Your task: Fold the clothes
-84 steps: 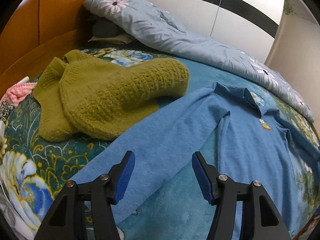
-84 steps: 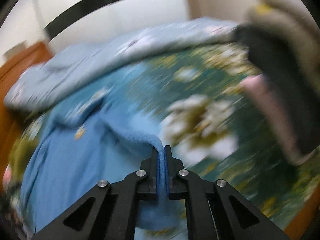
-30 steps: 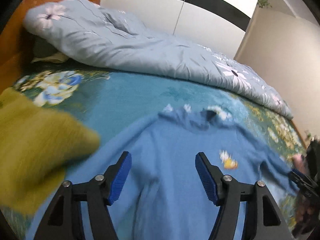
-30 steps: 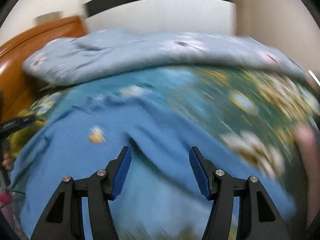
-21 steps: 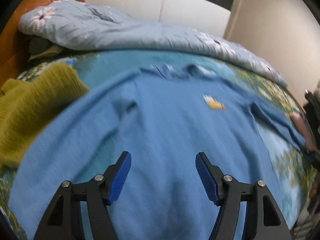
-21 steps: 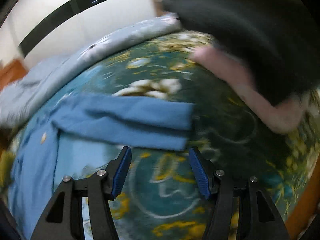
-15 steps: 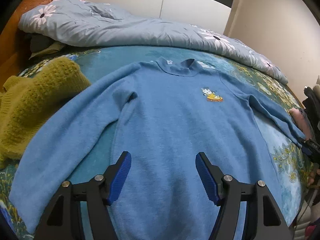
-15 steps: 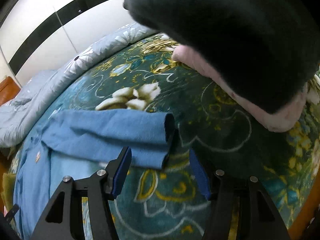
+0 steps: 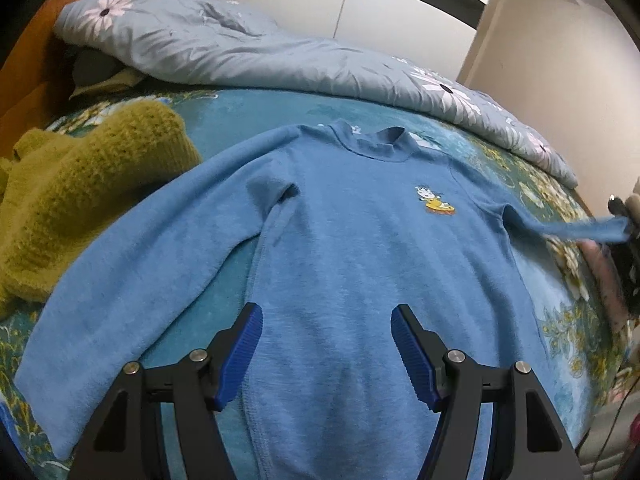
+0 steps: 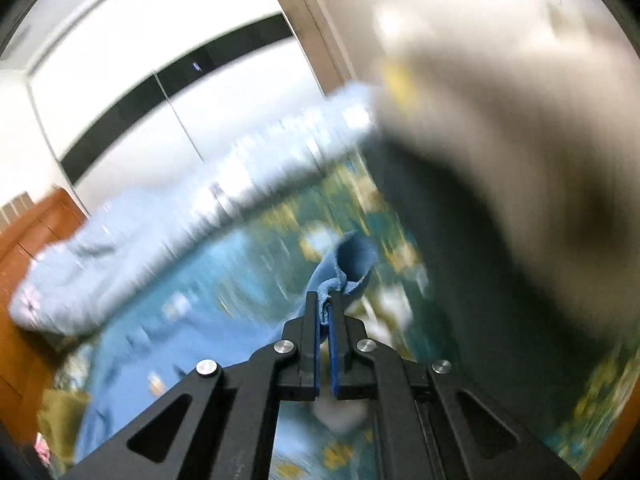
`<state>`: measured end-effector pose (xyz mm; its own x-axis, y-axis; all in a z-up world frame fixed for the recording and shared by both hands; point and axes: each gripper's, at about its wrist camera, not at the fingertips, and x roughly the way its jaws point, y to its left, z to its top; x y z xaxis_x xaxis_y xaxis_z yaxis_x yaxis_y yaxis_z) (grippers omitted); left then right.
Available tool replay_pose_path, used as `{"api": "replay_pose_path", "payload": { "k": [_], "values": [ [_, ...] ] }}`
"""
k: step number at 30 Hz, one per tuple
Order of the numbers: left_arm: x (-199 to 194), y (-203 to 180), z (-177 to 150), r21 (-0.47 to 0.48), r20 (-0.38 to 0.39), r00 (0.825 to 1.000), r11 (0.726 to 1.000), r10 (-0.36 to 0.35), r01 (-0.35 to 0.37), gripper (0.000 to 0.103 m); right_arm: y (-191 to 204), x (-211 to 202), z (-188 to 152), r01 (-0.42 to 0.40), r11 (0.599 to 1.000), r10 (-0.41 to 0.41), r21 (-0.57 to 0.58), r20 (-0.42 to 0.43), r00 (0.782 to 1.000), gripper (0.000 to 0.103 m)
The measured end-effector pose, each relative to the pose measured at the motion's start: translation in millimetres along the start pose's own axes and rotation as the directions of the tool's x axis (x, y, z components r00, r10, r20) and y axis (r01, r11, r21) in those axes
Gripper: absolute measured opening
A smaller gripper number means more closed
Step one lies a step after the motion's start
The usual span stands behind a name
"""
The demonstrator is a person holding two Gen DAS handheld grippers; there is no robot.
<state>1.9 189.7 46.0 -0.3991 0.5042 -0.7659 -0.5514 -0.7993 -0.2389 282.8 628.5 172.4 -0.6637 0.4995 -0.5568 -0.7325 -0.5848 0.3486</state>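
Observation:
A blue sweater (image 9: 360,248) with a small cartoon patch lies face up, spread flat on the bed. My left gripper (image 9: 326,344) is open and empty, hovering over the sweater's lower body. My right gripper (image 10: 325,300) is shut on the cuff of the sweater's right sleeve (image 10: 352,264) and holds it lifted off the bed. The lifted sleeve also shows in the left wrist view (image 9: 580,230), stretched toward the right edge. The right wrist view is blurred by motion.
An olive knitted sweater (image 9: 72,192) lies at the left, touching the blue sleeve. A light blue floral duvet (image 9: 280,56) is bunched along the far side. A wooden headboard (image 9: 24,64) stands at left. A dark garment (image 10: 500,220) fills the right of the right wrist view.
My right gripper has closed on the end of the right sleeve and lifted it off the bed. My left gripper stays open over the sweater's body, almost unmoved.

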Motion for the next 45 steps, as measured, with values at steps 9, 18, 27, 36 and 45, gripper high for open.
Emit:
{"api": "replay_pose_path", "payload": {
  "k": [9,18,27,36,45],
  "values": [
    [-6.3,20.6,9.0,-0.065,0.033,0.999,0.997,-0.034,0.036,0.071,146.0,26.2,29.9,-0.112,0.961,0.108,-0.253,-0.029,0.994,0.003],
    [-33.0,67.2,16.8,-0.144,0.088,0.996,0.99,-0.001,0.014,0.071,330.4,116.5,-63.0,-0.36,0.831,0.26,-0.425,-0.276,0.925,0.003],
    [-37.6,106.7,11.1,-0.221,0.079,0.996,0.975,0.033,-0.015,0.071,400.5,175.4,-196.6,-0.525,0.771,0.268,-0.36,-0.565,0.781,0.003],
    [-31.2,103.2,16.7,-0.218,0.065,0.998,0.976,0.011,0.003,0.071,381.6,157.2,-194.8,-0.611,0.735,0.346,-0.293,-0.613,0.71,0.01],
    [-11.8,71.2,73.4,-0.113,0.072,0.997,0.994,0.002,0.007,0.071,301.2,134.9,-141.3,-0.506,0.781,0.306,-0.367,-0.481,0.822,0.034]
  ]
}}
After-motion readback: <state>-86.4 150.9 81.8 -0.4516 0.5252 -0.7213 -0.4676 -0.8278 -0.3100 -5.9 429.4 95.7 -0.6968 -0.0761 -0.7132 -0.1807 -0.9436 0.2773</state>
